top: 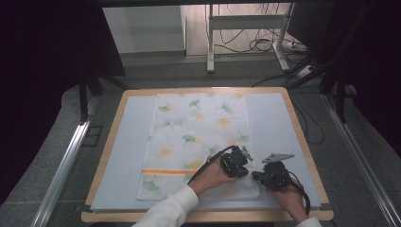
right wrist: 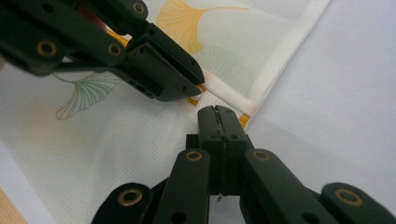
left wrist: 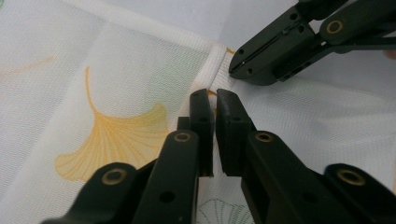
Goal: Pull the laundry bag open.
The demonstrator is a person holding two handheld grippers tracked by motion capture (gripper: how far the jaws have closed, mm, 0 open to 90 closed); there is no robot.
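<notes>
- Pale grey surface [top: 123, 156] with wooden rim at centre of the high view; dark floor, cables and metal stand legs in the upper part of the frame.
- White cloth [top: 198, 137] printed with green and yellow ginkgo leaves, spread flat at centre of the surface, with an orange stripe across its lower part.
- Lower right corner of the cloth folded over onto the cloth itself, at lower centre-right of the high view.
- Left hand-held gripper [top: 247, 166] at lower centre, tips on the folded part; jaws nearly together with a narrow gap in the left gripper view [left wrist: 214, 100], fold edge of the cloth just at the tips; grip on the fabric not discernible.
- Right hand-held gripper [top: 255, 176] just right of the left one, tips close together; jaws fully together in the right gripper view [right wrist: 217, 113], tips at the hemmed corner of the cloth; fabric between them not discernible.
- White sleeve [top: 170, 210] at the bottom edge, behind the left hand.
</notes>
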